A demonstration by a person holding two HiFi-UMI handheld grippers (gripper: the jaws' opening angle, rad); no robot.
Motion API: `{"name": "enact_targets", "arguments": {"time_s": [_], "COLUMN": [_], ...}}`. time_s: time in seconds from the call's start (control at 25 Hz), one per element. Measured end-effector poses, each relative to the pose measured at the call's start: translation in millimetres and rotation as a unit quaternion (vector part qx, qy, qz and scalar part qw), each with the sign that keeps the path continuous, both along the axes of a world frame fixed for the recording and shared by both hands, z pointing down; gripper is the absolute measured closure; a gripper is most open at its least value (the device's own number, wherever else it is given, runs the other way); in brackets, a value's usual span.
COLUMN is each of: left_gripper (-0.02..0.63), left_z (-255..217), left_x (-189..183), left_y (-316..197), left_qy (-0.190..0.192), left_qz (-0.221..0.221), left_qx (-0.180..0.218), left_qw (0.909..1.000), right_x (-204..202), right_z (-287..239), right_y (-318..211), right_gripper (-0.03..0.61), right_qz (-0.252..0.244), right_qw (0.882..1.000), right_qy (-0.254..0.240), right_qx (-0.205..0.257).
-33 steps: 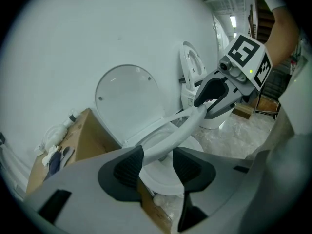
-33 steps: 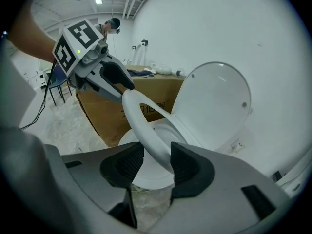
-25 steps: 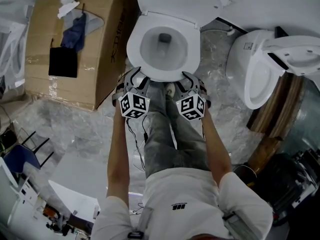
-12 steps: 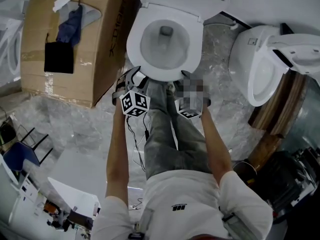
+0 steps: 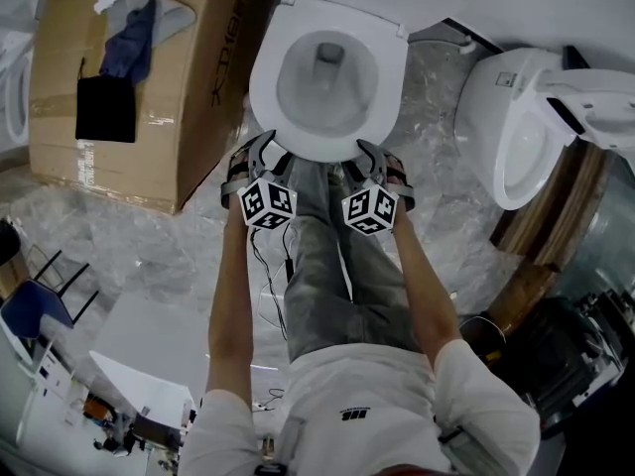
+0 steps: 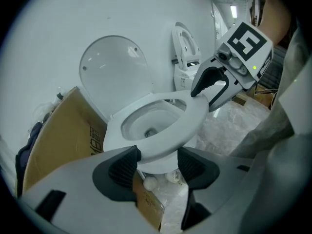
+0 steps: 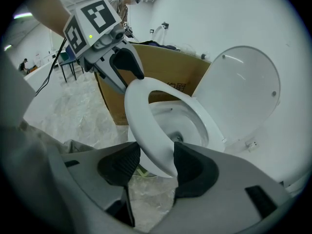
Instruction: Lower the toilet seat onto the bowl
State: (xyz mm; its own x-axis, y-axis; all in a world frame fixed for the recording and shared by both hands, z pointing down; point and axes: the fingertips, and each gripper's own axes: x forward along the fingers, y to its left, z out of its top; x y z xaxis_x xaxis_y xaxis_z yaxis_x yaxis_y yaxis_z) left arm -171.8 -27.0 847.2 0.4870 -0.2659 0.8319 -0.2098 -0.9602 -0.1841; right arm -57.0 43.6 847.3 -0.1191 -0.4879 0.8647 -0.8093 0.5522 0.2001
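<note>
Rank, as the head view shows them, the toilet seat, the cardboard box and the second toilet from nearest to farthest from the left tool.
1. Toilet seat: its front rim lies between the jaws of the left tool, which have just been opening.
2. Cardboard box: close by, on the tool's left.
3. Second toilet: far to the right.

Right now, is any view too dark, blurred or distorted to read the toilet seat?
No. Head view: even light, sharp, toilet seat clear. Left gripper view: fisheye bend, black corners, seat crisp. Right gripper view: same fisheye and dark corners, faint sheen on the lid, no blur.
</note>
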Motion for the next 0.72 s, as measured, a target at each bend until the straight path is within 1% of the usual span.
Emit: {"name": "enact_targets", "arguments": {"time_s": [0.24,0.72], "left_gripper": [0.331,0.322], "left_z": [23.9,71.5], "left_x": [-4.9,-11.7], "left_y": [5.7,14.4], "left_qy": [-0.015,-0.053], "left_qz": [0.0,0.008], "left_qx": [-0.005,0.0], "left_qw": [0.9999,0.9985], "right_x": [-3.1,-8.7], "right_z": [22.1,65.7], "right_y": [6.8,15.9], "right_gripper": [0.354,0.341], "right_qz": [-0.008,-0.028], "right_qw": [1.0,0.999], "right_qy": [0.018,0.039], "right_qx": [-0.006,-0.018]}}
